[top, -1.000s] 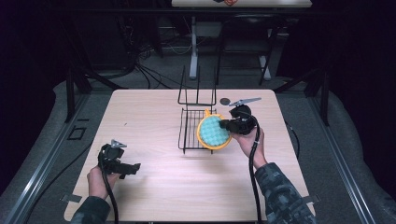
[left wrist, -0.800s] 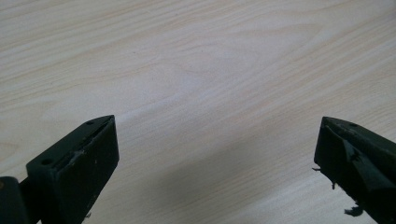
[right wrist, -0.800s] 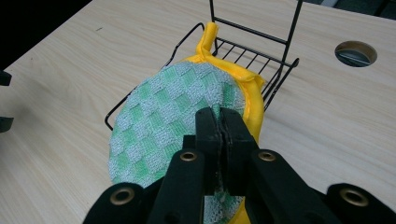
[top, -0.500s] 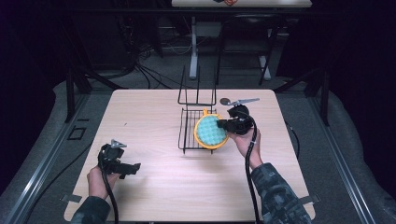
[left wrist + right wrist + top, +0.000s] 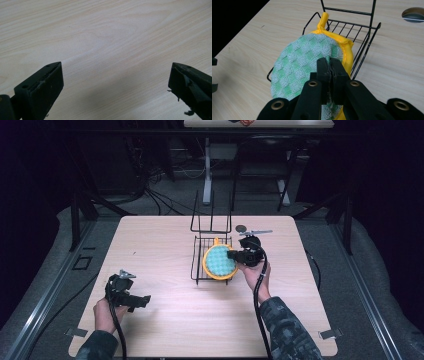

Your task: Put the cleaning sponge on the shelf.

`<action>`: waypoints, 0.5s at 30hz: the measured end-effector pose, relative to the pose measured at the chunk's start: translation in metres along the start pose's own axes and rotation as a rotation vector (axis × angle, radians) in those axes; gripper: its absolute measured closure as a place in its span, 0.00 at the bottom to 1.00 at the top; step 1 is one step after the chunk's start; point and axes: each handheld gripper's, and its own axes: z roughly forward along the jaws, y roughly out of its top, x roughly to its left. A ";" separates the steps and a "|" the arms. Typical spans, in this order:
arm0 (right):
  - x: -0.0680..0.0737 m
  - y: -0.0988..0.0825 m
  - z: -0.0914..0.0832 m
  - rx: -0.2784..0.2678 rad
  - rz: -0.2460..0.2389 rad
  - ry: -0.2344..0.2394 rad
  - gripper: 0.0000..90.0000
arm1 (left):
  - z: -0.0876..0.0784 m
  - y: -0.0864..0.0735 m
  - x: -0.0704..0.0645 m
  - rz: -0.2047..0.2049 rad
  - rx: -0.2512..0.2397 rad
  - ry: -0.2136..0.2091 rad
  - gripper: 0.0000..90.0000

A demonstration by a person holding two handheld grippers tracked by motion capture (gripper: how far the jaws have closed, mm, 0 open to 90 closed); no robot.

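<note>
Pot holder (image 5: 312, 60), round, with a green-and-white checked face and yellow binding, sits pinched between the pressed-together jaws of the right gripper (image 5: 330, 65), which bite its near edge. It stands tilted over the black wire rack (image 5: 362, 37), its yellow hanging loop pointing toward the rack's upright back rail. In the high view the pot holder (image 5: 220, 262) covers most of the rack's (image 5: 197, 262) low basket near the middle of the bench (image 5: 160, 245), and the right gripper (image 5: 234, 255) reaches it from the right side, held in the person's right hand (image 5: 255, 270) with a cable trailing back along a camouflage-patterned sleeve. A metal utensil (image 5: 250, 230) lies on the bench just behind that gripper; I cannot tell exactly what it is.

Well apart, near the front left of the bench, the left gripper (image 5: 145, 299) is held low by the left hand (image 5: 107, 312). Its jaws are spread wide with nothing between them, over bare pale wood (image 5: 112, 50).
</note>
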 end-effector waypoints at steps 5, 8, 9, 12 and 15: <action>-0.001 -0.002 0.009 -0.011 0.030 -0.008 0.97 | 0.000 0.000 0.000 0.001 0.001 0.000 0.00; 0.000 -0.003 0.012 -0.010 0.032 -0.014 0.97 | 0.000 0.000 0.001 -0.001 0.002 0.000 0.00; 0.000 -0.003 0.014 -0.009 0.033 -0.019 0.97 | 0.000 0.000 0.001 0.001 0.002 -0.001 0.00; 0.000 -0.006 0.020 -0.006 0.060 -0.025 0.97 | 0.000 0.000 0.000 0.000 0.000 0.002 0.00; -0.001 -0.007 0.023 -0.006 0.061 -0.032 0.97 | 0.000 0.001 0.000 0.005 0.004 0.001 0.00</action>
